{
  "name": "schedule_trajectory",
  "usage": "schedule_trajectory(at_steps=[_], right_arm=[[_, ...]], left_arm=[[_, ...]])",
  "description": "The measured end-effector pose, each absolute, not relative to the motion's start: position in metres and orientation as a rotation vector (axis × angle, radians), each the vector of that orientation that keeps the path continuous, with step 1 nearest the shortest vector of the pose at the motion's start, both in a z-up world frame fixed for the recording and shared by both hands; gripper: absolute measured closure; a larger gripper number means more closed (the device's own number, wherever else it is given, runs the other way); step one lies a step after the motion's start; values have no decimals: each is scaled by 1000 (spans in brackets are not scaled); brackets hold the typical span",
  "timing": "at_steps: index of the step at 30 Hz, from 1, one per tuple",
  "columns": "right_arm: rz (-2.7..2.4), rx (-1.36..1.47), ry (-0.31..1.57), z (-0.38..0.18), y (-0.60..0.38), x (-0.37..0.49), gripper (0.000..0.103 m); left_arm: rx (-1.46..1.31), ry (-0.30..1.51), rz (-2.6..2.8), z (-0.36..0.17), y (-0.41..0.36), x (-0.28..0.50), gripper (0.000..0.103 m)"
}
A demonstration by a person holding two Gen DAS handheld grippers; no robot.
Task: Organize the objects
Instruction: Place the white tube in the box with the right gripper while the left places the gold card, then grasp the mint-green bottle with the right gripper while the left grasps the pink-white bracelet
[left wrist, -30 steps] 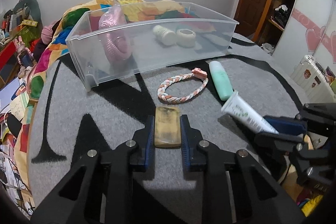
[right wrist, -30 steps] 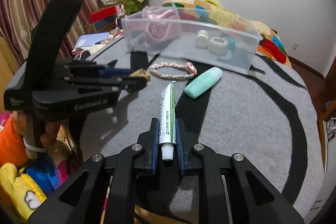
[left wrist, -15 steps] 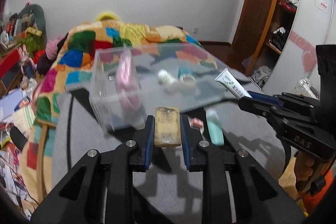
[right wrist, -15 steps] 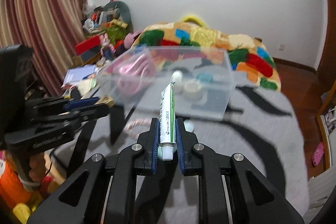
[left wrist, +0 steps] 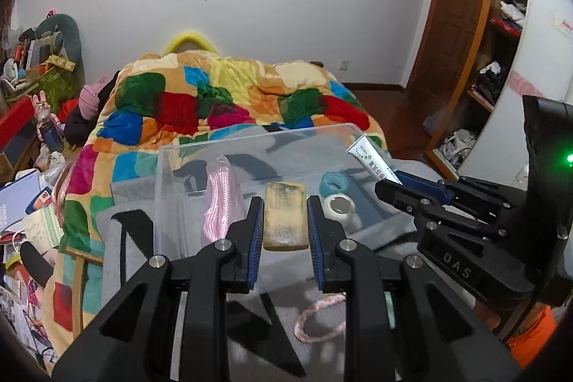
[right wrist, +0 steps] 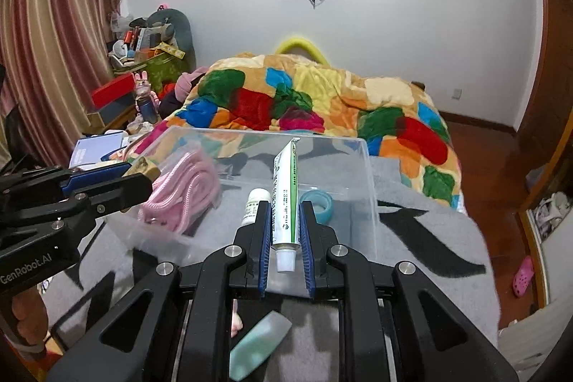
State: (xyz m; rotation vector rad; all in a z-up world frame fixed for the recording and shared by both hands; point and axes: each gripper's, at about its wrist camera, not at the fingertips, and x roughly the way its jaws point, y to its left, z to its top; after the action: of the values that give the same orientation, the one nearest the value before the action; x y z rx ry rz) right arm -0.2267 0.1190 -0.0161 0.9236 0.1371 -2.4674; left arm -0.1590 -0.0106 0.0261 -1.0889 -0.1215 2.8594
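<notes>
My left gripper (left wrist: 285, 215) is shut on a tan soap bar (left wrist: 285, 215) and holds it over the near edge of the clear plastic bin (left wrist: 164, 188). My right gripper (right wrist: 285, 219) is shut on a white and green tube (right wrist: 285, 192), also held above the bin (right wrist: 369, 188). The bin holds a pink rope bundle (right wrist: 182, 192), a white bottle (right wrist: 255, 204), a teal tape roll (right wrist: 318, 204) and a white tape roll (left wrist: 339, 206). The right gripper with the tube (left wrist: 372, 163) shows in the left view; the left gripper with the soap (right wrist: 143, 167) shows in the right view.
A braided pink and white ring (left wrist: 318, 317) and a mint green bottle (right wrist: 259, 346) lie on the grey rug below the grippers. A bed with a patchwork blanket (left wrist: 232, 99) stands behind the bin. Clutter fills the left side; shelves stand at right.
Both grippers have lifted off the rug with their objects and moved forward over the bin. The bin now sits closer and lower in both views.
</notes>
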Motion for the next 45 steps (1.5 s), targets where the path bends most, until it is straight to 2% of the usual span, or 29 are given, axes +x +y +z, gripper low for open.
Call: schedule_trajectory(at_steps=[9,19,21,23,26,35,38,43,45], right_arm=[[-2407,1016,130,-38,108,-243,89],[-2402,959,155,-23,116,-220,88],[-2404,946,158,-19,119,-213,87],[-2404,932,153,-16,125,-203,82],[-2402,920,152,-16,132,-188,74],[-2357,1026,225,-56,130,-165,67],[-2368,1098,282,-79,125,-170,67],[-2324,1162,265,-91,129,-176,68],[-2308,1177,277,-94,130,-176,77]], left_arm=[[-1224,-123,2790,-2,-6,-179,80],[-1124,-72,2818,20,-1,-153,79],[-1104,-62,2821,24,0,-145,75],[-1084,-51,2823,25,0,-135,71],[-1095,-25,2804,19,4,-121,71],[-1281,-2,2693,-32,6,-106,69],[-1325,-22,2678,-42,4,-109,69],[-1342,-3,2637,-45,16,-124,69],[-1346,-20,2602,-44,22,-130,69]])
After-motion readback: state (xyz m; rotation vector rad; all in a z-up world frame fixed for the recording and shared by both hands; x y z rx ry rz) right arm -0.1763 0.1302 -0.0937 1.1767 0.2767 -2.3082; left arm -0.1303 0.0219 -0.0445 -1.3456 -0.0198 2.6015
